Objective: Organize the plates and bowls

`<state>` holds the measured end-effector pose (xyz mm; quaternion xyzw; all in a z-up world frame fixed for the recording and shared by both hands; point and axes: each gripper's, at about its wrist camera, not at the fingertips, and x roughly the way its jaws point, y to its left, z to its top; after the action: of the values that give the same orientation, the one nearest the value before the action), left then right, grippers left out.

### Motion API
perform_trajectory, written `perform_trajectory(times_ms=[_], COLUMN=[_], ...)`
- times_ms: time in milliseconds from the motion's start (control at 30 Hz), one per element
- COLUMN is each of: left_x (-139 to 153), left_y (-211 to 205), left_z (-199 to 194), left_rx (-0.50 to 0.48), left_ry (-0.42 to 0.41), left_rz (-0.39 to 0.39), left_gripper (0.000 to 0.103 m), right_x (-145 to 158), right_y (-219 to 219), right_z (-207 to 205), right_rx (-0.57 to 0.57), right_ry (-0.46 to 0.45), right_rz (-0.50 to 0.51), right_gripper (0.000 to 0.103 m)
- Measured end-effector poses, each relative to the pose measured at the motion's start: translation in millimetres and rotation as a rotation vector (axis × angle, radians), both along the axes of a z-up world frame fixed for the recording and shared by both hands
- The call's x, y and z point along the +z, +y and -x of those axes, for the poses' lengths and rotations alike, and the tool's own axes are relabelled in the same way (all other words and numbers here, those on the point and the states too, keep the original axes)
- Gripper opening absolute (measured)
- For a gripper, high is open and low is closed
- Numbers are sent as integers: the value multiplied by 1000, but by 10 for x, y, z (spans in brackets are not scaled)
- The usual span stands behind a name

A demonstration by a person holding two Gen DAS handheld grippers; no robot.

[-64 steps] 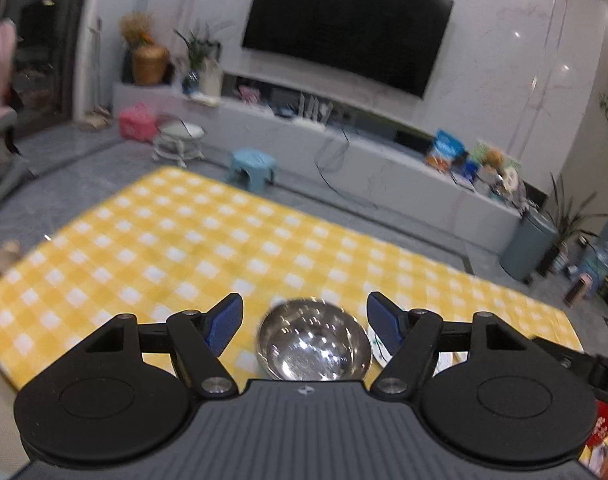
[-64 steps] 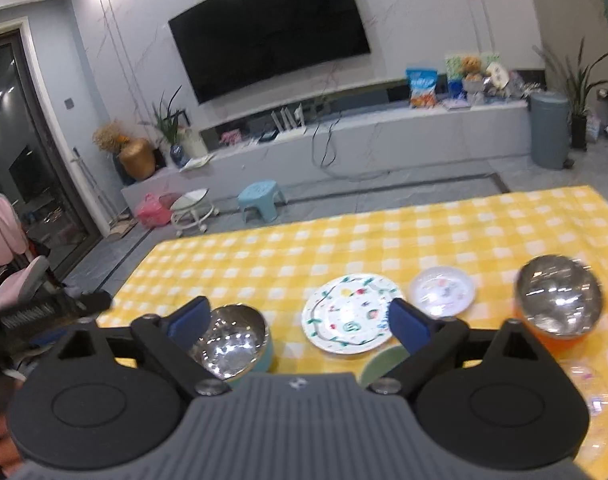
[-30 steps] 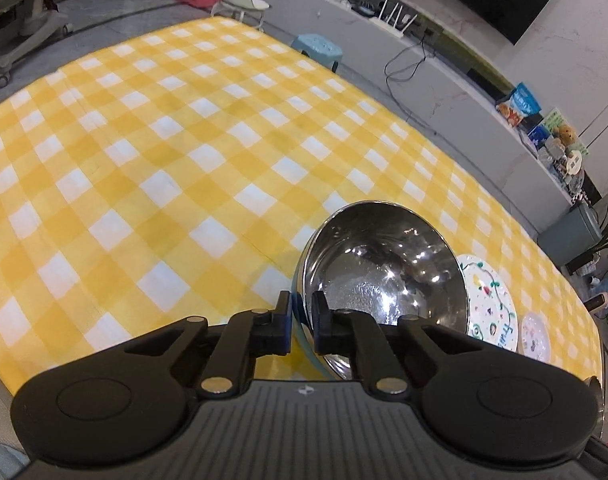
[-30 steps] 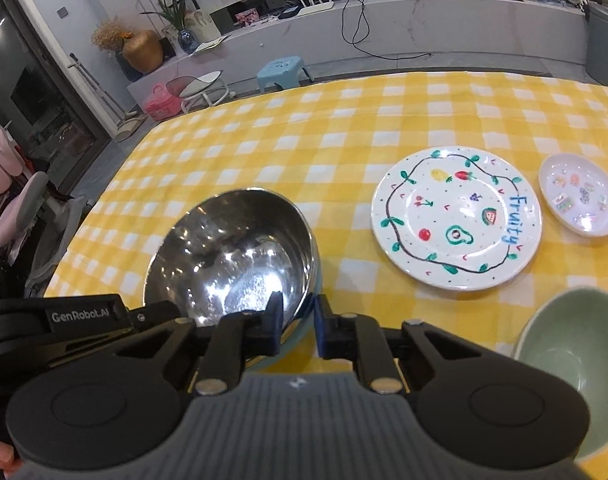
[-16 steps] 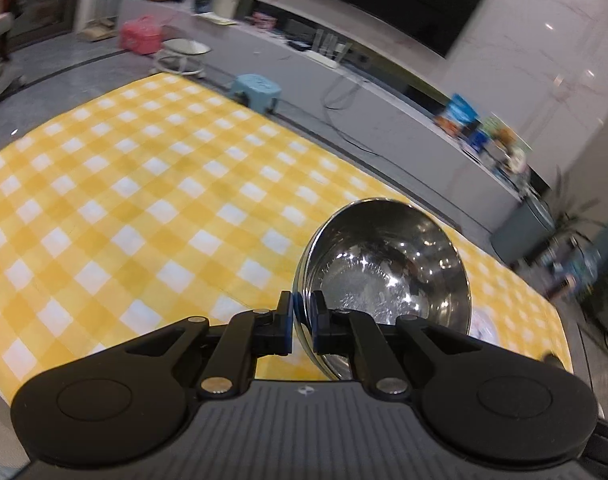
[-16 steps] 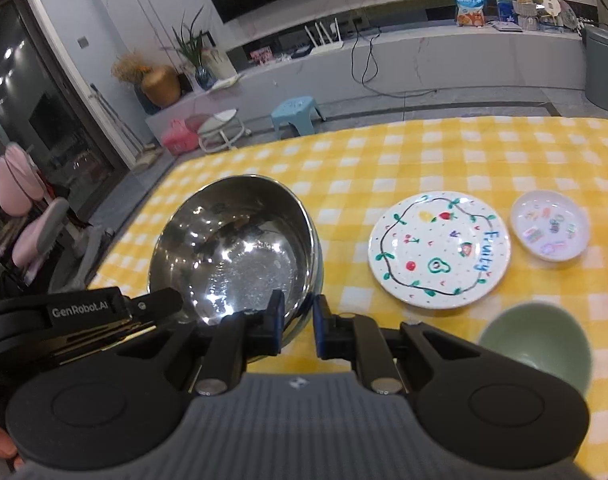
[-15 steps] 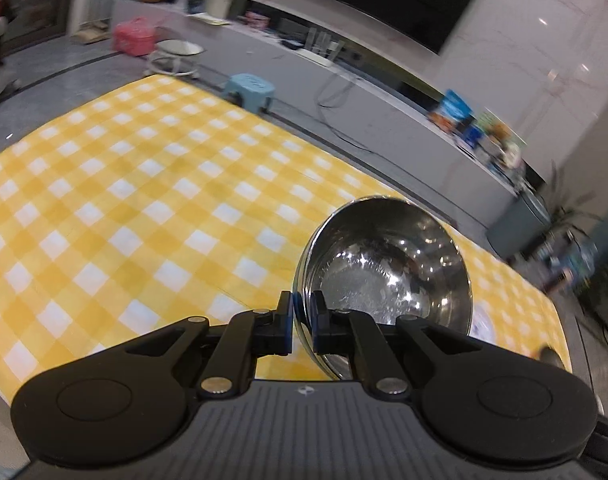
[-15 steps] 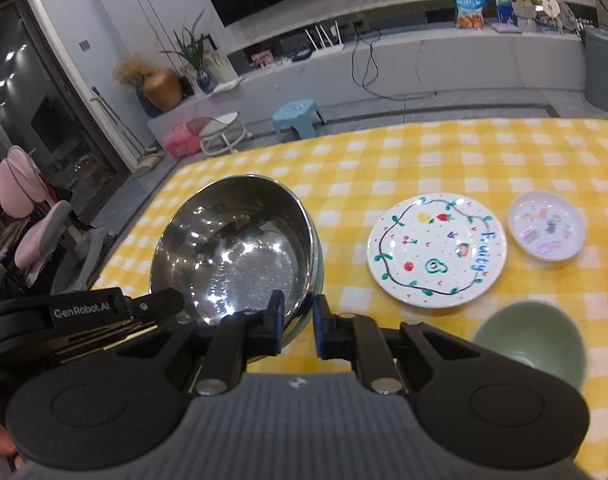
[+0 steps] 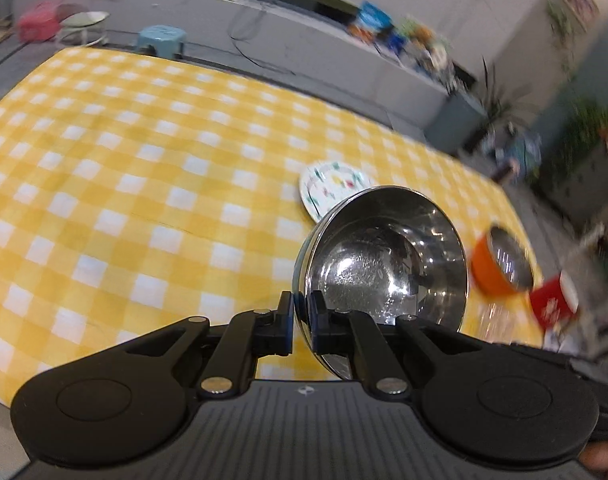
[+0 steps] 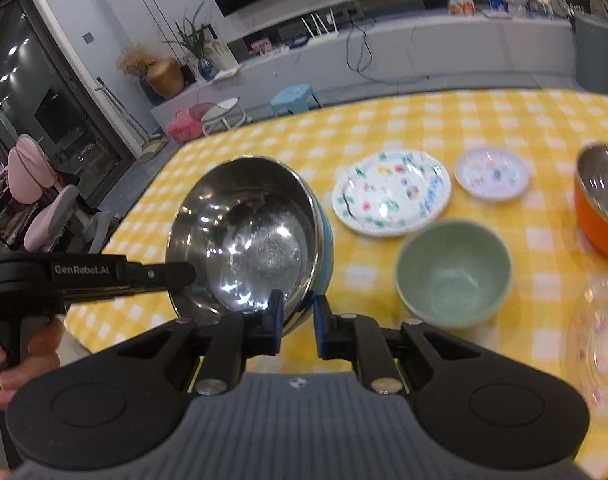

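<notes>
A steel bowl with a light blue outside (image 9: pixel 383 264) (image 10: pixel 248 240) is held in the air over the yellow checked table, tilted. My left gripper (image 9: pixel 302 320) is shut on its left rim. My right gripper (image 10: pixel 298 314) is shut on its near rim, its jaws a little apart around the wall. The left gripper also shows in the right wrist view (image 10: pixel 176 274) at the bowl's left side. On the table lie a painted white plate (image 10: pixel 391 194) (image 9: pixel 331 190), a small saucer (image 10: pixel 491 174), a green bowl (image 10: pixel 453 272) and an orange steel-lined bowl (image 10: pixel 601 208) (image 9: pixel 499 266).
A clear glass plate (image 10: pixel 599 360) lies at the table's near right edge. A red cup (image 9: pixel 551 306) stands near the orange bowl. A blue stool (image 10: pixel 294 98) and a grey TV bench (image 10: pixel 423 52) stand beyond the table. The left wrist view is blurred by motion.
Both grippers have carried the steel bowl to the right, nearer the green and orange bowls, and it has tilted. The grips have not changed.
</notes>
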<state>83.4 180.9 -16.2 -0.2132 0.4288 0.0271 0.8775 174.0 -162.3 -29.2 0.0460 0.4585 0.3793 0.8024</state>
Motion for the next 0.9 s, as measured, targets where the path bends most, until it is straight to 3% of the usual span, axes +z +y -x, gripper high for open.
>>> perform_trajectory(times_ms=[133, 300, 667, 767, 900], left_x=[-116, -318, -391, -383, -400], left_y=[-179, -235, -302, -323, -325], left_z=[-80, -137, -91, -100, -123], left_rx=[-67, -108, -164, -181, -179], left_ry=[74, 170, 226, 219, 218], left_rz=[-43, -39, -62, -60, -55], left_gripper=[8, 9, 11, 12, 13], right_x=[-114, -282, -356, -345, -334], right_y=[-121, -221, -256, -259, -273], right_z=[15, -1, 32, 27, 48], right_rx=[-1, -27, 4, 23, 30], right_ry=[42, 114, 167, 179, 163], right_rz=[27, 29, 42, 47, 29], right_gripper=[14, 14, 16, 27, 29])
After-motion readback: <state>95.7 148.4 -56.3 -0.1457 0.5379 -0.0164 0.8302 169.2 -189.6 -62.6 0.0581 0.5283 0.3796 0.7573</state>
